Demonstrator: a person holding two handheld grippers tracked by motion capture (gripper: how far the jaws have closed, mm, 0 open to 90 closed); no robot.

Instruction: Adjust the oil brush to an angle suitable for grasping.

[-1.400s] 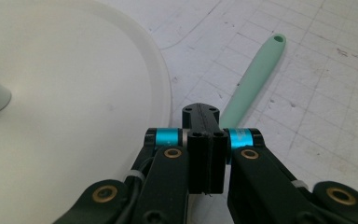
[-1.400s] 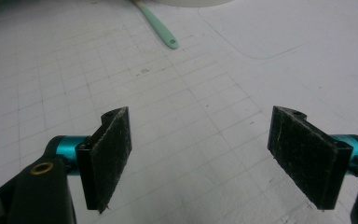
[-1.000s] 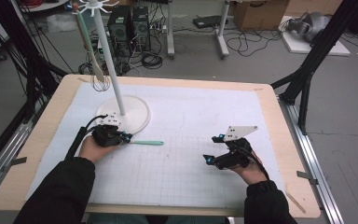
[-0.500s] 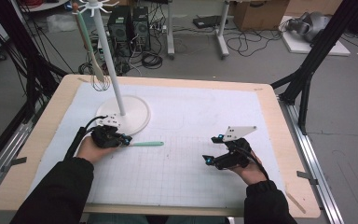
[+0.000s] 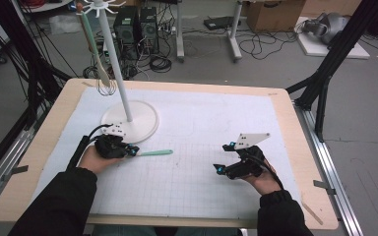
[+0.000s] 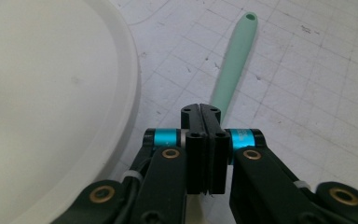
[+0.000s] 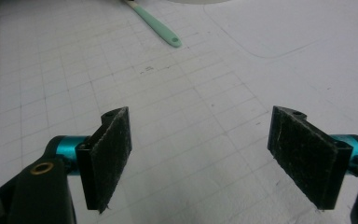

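Observation:
A mint-green utensil (image 5: 153, 153) lies on the white grid mat (image 5: 192, 191), handle pointing right. My left gripper (image 5: 131, 150) sits low over its near end, beside the rack's round white base (image 5: 142, 123). In the left gripper view the jaws are pressed flat together with no gap, and the green handle (image 6: 233, 65) comes out from under their tips, so I cannot tell whether anything is pinched. My right gripper (image 5: 218, 169) hovers at the mat's right, open with nothing between its pads (image 7: 109, 154). The handle's holed end (image 7: 167, 36) lies far ahead of it.
A white pole rack (image 5: 114, 64) rises from the base, with a green-handled spoon (image 5: 94, 46) and a wire whisk (image 5: 106, 87) hanging from its top hooks. The wooden table edge (image 5: 295, 128) frames the mat. Cables and black frame legs lie beyond the table.
The left hand has shifted slightly toward me and to the left, and the green utensil has barely moved. The right hand and its open gripper hold still.

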